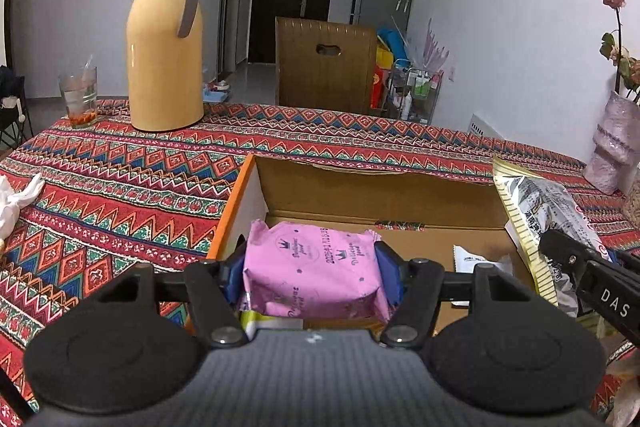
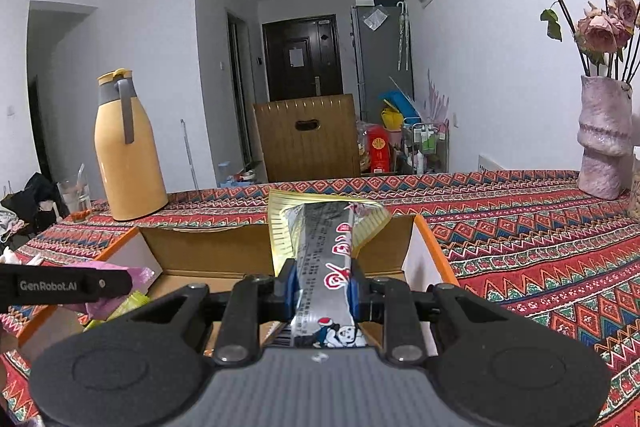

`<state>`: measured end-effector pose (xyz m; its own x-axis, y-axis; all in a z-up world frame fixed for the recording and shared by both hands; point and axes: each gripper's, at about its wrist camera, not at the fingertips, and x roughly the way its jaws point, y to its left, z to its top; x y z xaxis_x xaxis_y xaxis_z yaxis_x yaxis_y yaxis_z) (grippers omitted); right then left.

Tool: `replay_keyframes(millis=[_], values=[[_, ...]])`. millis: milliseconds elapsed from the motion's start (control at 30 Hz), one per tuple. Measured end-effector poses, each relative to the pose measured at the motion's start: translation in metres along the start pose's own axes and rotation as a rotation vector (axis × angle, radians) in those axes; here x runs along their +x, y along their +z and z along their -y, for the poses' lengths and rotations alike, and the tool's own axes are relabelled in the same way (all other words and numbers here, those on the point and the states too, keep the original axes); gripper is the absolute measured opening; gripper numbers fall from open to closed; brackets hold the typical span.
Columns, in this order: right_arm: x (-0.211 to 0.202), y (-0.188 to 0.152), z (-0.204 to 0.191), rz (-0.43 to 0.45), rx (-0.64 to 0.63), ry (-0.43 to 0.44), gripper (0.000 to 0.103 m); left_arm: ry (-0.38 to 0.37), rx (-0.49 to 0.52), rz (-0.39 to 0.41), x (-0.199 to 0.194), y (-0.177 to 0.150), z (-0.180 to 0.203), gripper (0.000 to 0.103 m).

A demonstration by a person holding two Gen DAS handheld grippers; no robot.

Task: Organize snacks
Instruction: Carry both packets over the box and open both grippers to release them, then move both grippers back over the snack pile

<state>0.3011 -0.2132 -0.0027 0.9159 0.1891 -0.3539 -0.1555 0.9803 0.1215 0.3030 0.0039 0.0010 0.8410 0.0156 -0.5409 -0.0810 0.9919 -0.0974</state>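
Left wrist fisheye footage showed the left gripper [image 1: 311,269] held level over the open cardboard box [image 1: 376,195], its blue pads clamped on a pink snack packet [image 1: 312,267] suspended above the box's left side. A yellow-green wrapper beneath the packet was mostly hidden. The right gripper [image 2: 322,287] was held over the box's right side, closed around a silver snack bag with gold edging [image 2: 324,247], whose far end was raised above the rim. The box was seen near the front edge of the patterned tablecloth [image 1: 120,179]; a yellow thermos jug [image 1: 166,39] stood toward the far left corner. Print on both wrappers could not be read.
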Motion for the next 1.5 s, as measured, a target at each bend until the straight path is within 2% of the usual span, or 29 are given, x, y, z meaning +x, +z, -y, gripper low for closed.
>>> replay_keyframes(millis=[100, 167, 233, 267, 333, 367, 400, 433, 933, 1167, 1500], values=[[0.0, 0.001, 0.0, -0.001, -0.003, -0.002, 0.025, 0.0, 0.004, 0.009, -0.001, 0.0, 0.001, 0.066], [-0.002, 0.0, 0.0, 0.001, 0.0, -0.006, 0.031, 0.009, 0.001, 0.026, -0.004, -0.001, 0.001, 0.068], [-0.004, 0.001, 0.002, 0.011, 0.006, -0.018, 0.042, 0.0, -0.007, 0.038, -0.007, -0.001, 0.0, 0.079], [-0.005, 0.001, 0.004, 0.014, 0.013, -0.018, 0.047, 0.005, -0.008, 0.05, -0.009, -0.001, 0.0, 0.088], [-0.007, 0.002, 0.006, 0.025, 0.029, -0.023, 0.079, 0.014, -0.005, 0.074, -0.013, -0.001, 0.001, 0.097], [-0.008, 0.002, 0.007, 0.033, 0.035, -0.028, 0.087, 0.014, -0.005, 0.081, -0.015, 0.0, 0.001, 0.102], [-0.009, 0.003, 0.008, 0.042, 0.04, -0.031, 0.097, 0.015, -0.007, 0.087, -0.017, 0.0, 0.002, 0.103], [-0.01, 0.003, 0.009, 0.049, 0.047, -0.031, 0.103, 0.015, -0.007, 0.092, -0.018, 0.0, 0.002, 0.103], [-0.018, 0.004, 0.014, 0.068, 0.066, -0.047, 0.103, 0.027, -0.02, 0.088, -0.024, 0.0, 0.001, 0.103], [-0.029, 0.013, 0.012, 0.09, 0.064, -0.03, 0.103, 0.033, 0.002, 0.127, -0.042, 0.004, 0.009, 0.103], [-0.071, 0.024, -0.002, 0.147, 0.016, -0.027, 0.103, 0.018, 0.02, 0.171, -0.084, 0.009, 0.011, 0.103]])
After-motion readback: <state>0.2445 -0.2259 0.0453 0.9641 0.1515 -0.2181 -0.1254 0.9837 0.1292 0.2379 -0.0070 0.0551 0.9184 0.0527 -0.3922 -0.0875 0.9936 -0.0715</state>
